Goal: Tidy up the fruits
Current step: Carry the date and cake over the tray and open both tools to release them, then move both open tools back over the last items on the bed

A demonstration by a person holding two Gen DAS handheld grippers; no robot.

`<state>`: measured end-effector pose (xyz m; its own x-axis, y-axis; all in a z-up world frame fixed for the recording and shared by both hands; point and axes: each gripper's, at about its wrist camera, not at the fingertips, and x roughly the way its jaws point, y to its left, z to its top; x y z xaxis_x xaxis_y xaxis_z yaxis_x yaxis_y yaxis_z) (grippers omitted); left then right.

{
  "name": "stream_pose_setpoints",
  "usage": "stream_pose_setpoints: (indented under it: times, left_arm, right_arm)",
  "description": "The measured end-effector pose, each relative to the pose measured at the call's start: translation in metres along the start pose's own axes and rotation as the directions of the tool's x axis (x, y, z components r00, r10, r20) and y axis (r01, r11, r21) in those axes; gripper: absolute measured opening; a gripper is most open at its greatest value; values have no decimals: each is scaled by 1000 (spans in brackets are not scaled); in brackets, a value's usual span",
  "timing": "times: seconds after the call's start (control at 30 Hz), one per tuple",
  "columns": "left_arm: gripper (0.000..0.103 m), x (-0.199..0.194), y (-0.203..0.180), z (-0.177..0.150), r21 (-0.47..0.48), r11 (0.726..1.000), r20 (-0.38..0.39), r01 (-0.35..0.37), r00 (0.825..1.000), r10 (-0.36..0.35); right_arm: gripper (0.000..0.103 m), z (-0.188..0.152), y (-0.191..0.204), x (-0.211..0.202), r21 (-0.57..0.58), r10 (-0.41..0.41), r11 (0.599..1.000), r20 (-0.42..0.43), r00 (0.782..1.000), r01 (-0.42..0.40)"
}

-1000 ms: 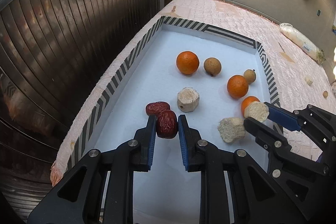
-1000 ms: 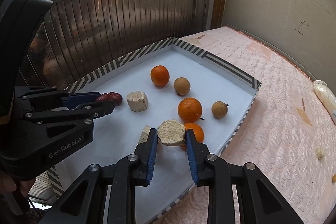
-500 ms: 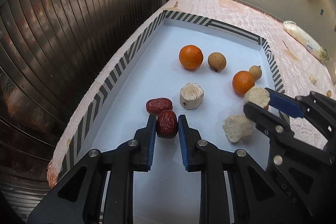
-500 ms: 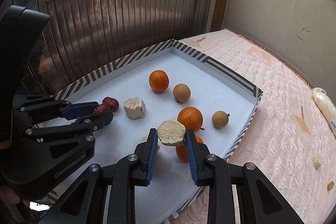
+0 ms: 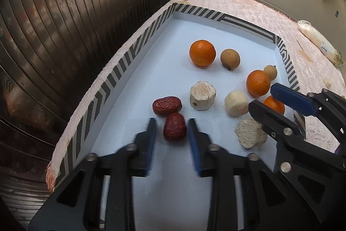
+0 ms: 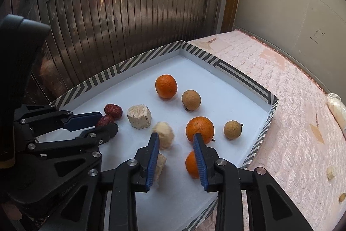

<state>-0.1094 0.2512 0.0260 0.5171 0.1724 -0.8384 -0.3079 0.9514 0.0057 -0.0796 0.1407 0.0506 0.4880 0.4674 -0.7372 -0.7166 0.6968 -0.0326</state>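
the left gripper has its fingers spread, with a red date lying on the white tray floor between them and touching neither pad; a second red date lies just beyond it, touching it. the right gripper also has its fingers spread and holds nothing: a pale rounded chunk, blurred, sits just beyond its left finger, and another beige chunk lies half hidden behind that finger. a third pale chunk stands near the dates. three oranges are in the tray, which has a striped rim: one far orange beside a brown longan, a middle orange near a smaller longan, and a near orange partly behind the right finger. the tray rests on a pink quilted mattress.
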Motion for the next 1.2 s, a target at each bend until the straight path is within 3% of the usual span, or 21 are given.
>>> stream_pose_setpoints:
  times: [0.13, 0.4, 0.47, 0.63, 1.0, 1.2]
  left_arm:
    - [62, -6, 2, 1, -15, 1000, 28, -6, 1000, 7]
    - [63, -23, -20, 9, 19, 1000, 77, 14, 997, -16]
    - [63, -25, -33, 11, 38, 999, 79, 30, 996, -33]
    - [63, -25, -76, 16, 100, 990, 48, 99, 993, -105]
    - [63, -23, -187, 29, 239, 941, -35, 240, 971, -238]
    - [63, -18, -256, 38, 319, 904, -80, 286, 958, -275]
  right_arm:
    - [35, -1, -4, -8, 20, -7, 1000, 22, 1000, 7]
    - [40, -10, -28, -32, 70, -69, 995, 62, 996, 64]
    - [45, -16, -40, -39, 94, -87, 992, 66, 994, 81]
    - [46, -33, -78, -53, 168, -140, 977, 53, 989, 129]
    - [46, -82, -169, -81, 301, -295, 909, -28, 955, 289]
    - [46, -116, -237, -98, 389, -359, 844, -100, 928, 368]
